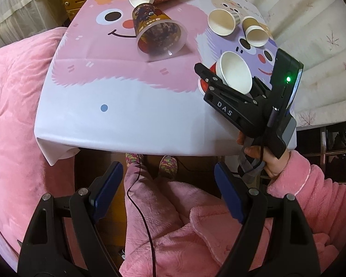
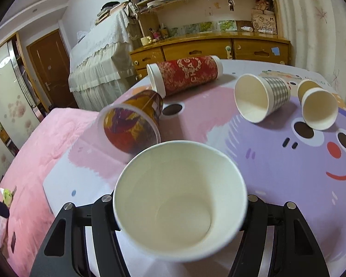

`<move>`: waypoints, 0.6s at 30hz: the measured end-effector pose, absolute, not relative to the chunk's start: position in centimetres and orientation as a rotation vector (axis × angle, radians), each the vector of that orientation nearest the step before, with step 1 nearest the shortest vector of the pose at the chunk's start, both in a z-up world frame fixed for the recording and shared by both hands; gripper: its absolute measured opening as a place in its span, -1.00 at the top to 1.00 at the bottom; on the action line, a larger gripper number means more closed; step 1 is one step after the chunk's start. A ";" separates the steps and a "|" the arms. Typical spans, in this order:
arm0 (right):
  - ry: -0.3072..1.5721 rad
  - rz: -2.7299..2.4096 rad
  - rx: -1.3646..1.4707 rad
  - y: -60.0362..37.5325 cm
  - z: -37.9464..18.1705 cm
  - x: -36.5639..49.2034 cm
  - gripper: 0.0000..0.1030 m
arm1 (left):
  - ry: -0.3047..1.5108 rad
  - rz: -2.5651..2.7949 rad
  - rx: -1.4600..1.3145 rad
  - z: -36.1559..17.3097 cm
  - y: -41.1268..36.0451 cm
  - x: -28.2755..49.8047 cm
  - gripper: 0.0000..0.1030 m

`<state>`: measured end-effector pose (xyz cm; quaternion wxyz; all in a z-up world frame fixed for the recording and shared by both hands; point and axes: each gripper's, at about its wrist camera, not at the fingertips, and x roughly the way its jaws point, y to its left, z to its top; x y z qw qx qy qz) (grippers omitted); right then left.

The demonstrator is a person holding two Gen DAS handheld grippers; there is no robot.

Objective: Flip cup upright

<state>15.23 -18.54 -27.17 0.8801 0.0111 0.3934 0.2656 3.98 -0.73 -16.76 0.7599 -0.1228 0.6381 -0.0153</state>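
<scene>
My right gripper [image 1: 228, 78] is shut on a red paper cup with a white inside [image 1: 235, 73], held tilted above the table's right front part, mouth toward the camera. In the right wrist view the cup [image 2: 180, 198] fills the space between the fingers of the right gripper [image 2: 180, 207], which press its sides. My left gripper [image 1: 168, 191] is open and empty, held below the table's front edge above the person's lap.
Several cups lie on their sides on the cartoon tablecloth [image 1: 126, 106]: a tall red cup [image 2: 184, 73], a clear patterned cup [image 2: 131, 124], a checkered cup [image 2: 260, 97], a tan cup [image 2: 318, 106]. A pink bed [image 1: 13, 106] lies left, a wooden dresser [image 2: 207, 48] behind.
</scene>
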 end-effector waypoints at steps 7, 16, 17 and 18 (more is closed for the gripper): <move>0.873 0.582 0.015 -19.0 -26.5 13.7 -0.74 | 1.397 -0.044 -0.248 -16.9 -1.0 4.2 -0.54; 1.071 0.617 0.048 -21.2 -22.8 11.6 -0.99 | 1.328 -0.023 -0.254 -15.6 -1.2 4.8 -0.54; 1.121 0.614 0.075 -21.8 -22.6 11.4 -0.99 | 1.321 -0.022 -0.265 -15.5 -1.2 5.0 -0.54; 1.156 0.607 0.115 -22.5 -22.1 11.2 -0.99 | 1.320 -0.011 -0.273 -15.4 -1.1 5.2 -0.54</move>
